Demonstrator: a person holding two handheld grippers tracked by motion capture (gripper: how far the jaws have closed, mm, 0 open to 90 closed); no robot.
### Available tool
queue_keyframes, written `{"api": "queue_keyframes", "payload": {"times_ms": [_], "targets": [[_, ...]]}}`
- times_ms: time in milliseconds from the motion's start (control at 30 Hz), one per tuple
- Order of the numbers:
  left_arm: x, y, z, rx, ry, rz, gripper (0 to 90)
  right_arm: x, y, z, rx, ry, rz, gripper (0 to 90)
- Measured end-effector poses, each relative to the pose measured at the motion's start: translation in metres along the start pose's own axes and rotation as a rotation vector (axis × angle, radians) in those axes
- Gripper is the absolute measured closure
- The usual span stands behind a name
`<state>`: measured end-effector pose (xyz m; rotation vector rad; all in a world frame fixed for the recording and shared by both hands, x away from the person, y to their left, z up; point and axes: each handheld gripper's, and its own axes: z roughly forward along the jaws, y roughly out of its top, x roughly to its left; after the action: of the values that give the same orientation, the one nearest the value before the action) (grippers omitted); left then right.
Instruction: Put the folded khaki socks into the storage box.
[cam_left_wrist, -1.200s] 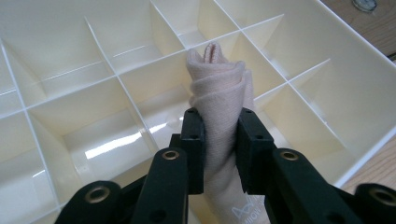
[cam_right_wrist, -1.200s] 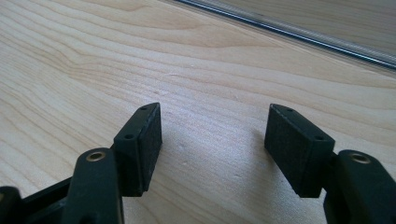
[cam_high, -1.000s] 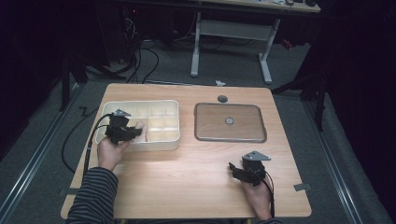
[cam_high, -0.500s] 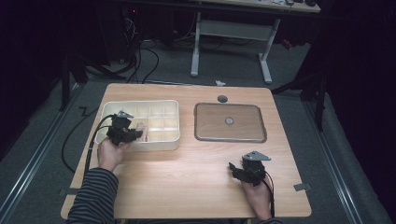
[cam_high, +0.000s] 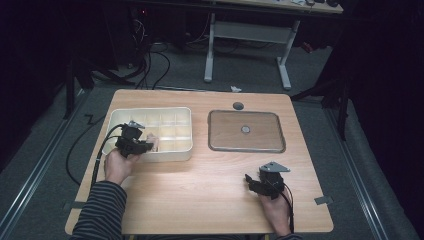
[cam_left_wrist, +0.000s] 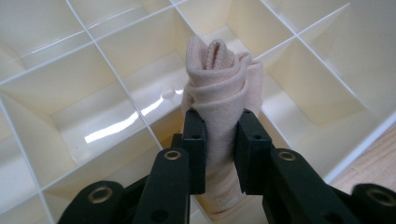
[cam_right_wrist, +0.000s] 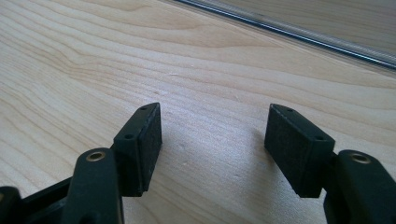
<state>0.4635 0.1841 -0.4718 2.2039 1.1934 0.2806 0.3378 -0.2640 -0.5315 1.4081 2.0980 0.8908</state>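
I see my left hand-held gripper (cam_left_wrist: 219, 154) clamped on a rolled beige knitted cloth (cam_left_wrist: 223, 88), which stands upright over a compartment of the cream plastic divided box (cam_high: 176, 151) on the left part of the light wooden desk (cam_high: 200, 200). My right hand-held gripper (cam_right_wrist: 212, 144) rests low over the bare desk with its jaws spread apart, near a flat transparent lid (cam_high: 246, 131).

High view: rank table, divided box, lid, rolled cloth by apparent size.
1. Table
2. Divided box and lid: look alike, and the box is partly covered by the left tongs, so unranked
3. Rolled cloth
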Motion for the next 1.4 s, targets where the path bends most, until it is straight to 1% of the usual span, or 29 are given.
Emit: {"api": "queue_keyframes", "payload": {"times_ms": [67,100,167,233,300,333,400,467,533,567,667,767,833,900,967,1000,1033,1067,1200,1300,1400], "targets": [[-0.001,0.000,0.001,0.012,0.002,0.006,76.6,0.000,0.000,0.000,0.000,0.000,0.000,36.6],[-0.002,0.000,0.003,0.032,0.007,0.013,76.5,0.000,0.000,0.000,0.000,0.000,0.000,36.6],[-0.003,0.000,0.003,0.038,0.010,0.012,76.5,0.000,0.000,0.000,0.000,0.000,0.000,36.6],[-0.002,0.000,0.003,0.040,0.002,0.001,76.4,0.000,0.000,0.000,0.000,0.000,0.000,36.6],[-0.001,0.000,0.003,0.046,-0.001,-0.001,76.4,0.000,0.000,0.000,0.000,0.000,0.000,36.6],[0.000,0.000,0.003,0.042,-0.005,-0.012,75.1,0.000,0.000,0.000,0.000,0.000,0.000,36.5],[0.001,0.000,0.002,0.043,-0.010,-0.015,74.0,0.000,0.000,0.000,0.000,0.000,0.000,36.5],[0.003,0.000,0.001,0.038,-0.017,-0.027,69.1,0.000,0.000,0.000,0.001,0.000,-0.001,36.5],[0.004,0.000,-0.001,0.026,-0.025,-0.041,64.3,0.000,0.000,0.000,0.000,0.000,0.000,36.5],[0.004,0.001,-0.003,0.013,-0.024,-0.050,60.2,0.000,0.000,0.000,0.000,0.000,-0.001,36.5],[0.004,0.002,-0.007,-0.032,-0.027,-0.058,59.3,0.000,0.000,0.000,0.001,0.000,-0.001,36.5],[0.004,0.004,-0.011,-0.083,-0.013,-0.070,58.1,0.000,0.000,0.000,0.001,0.000,-0.001,36.5],[0.004,0.005,-0.016,-0.123,-0.001,-0.080,59.8,0.000,0.000,0.000,0.000,0.000,-0.001,36.5],[0.003,0.008,-0.018,-0.140,0.012,-0.074,64.0,0.000,0.000,0.000,0.001,0.000,-0.001,36.5],[0.002,0.011,-0.020,-0.148,0.020,-0.062,70.9,0.000,0.000,0.000,0.001,0.000,-0.002,36.5],[0.001,0.015,-0.019,-0.129,0.032,-0.050,75.3,0.000,0.000,0.000,0.000,0.000,-0.001,36.5],[0.002,0.016,-0.018,-0.123,0.032,-0.049,79.8,0.000,0.000,0.000,0.001,0.000,-0.001,36.5],[0.002,0.019,-0.017,-0.103,0.036,-0.045,81.3,0.000,0.000,0.000,0.001,0.000,0.000,36.5],[-0.002,0.020,-0.013,-0.073,0.062,-0.019,83.5,0.000,0.000,0.000,0.000,0.001,-0.001,36.5],[-0.004,0.018,-0.008,-0.034,0.082,0.004,84.4,0.000,0.000,0.000,0.001,0.000,-0.001,36.4],[-0.005,0.015,-0.001,0.000,0.076,0.007,84.8,0.000,0.000,0.000,0.000,0.001,-0.002,36.4]]}}
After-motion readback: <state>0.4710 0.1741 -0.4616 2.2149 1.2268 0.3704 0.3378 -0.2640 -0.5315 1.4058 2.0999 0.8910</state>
